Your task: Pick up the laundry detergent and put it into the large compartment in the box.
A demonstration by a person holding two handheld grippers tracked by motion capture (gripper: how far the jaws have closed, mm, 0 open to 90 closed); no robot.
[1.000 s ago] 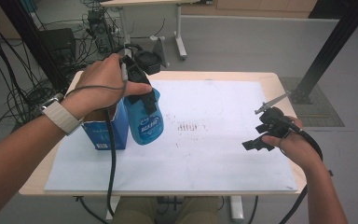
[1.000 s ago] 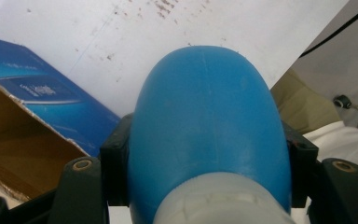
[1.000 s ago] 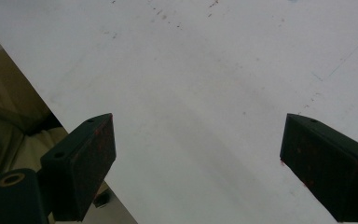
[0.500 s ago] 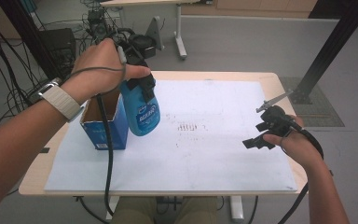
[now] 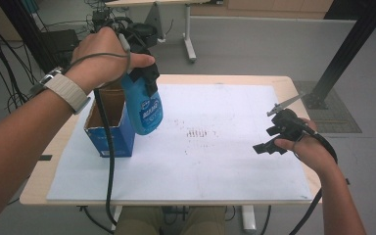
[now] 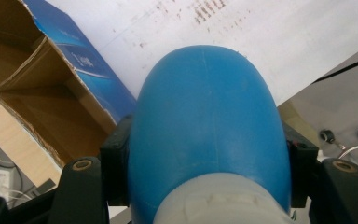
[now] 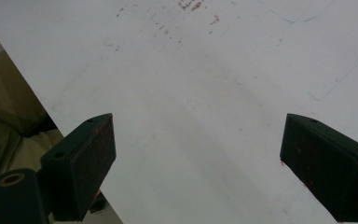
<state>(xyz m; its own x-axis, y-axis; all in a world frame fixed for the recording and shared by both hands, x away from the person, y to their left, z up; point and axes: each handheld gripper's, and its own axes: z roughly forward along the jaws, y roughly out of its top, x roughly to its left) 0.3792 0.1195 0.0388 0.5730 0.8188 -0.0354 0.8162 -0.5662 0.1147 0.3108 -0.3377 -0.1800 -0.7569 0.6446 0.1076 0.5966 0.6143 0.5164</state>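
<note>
left gripper (image 5: 144,81) fingers clamp the blue bottle (image 5: 144,110) near its neck, lifted at 10 o'clock beside the box (image 5: 108,132); smooth, rigid, likely slippery plastic; right gripper (image 5: 274,139) fingers spread apart, empty.

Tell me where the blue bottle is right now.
In the high view the blue bottle hangs at the table's left, clamped in the left claw, just right of the open cardboard box.

Bare forearms, a grey woven watch strap (image 5: 67,91) on the left wrist, black claws (image 5: 274,142) with screw-fastened pads trailing black cables.
</note>
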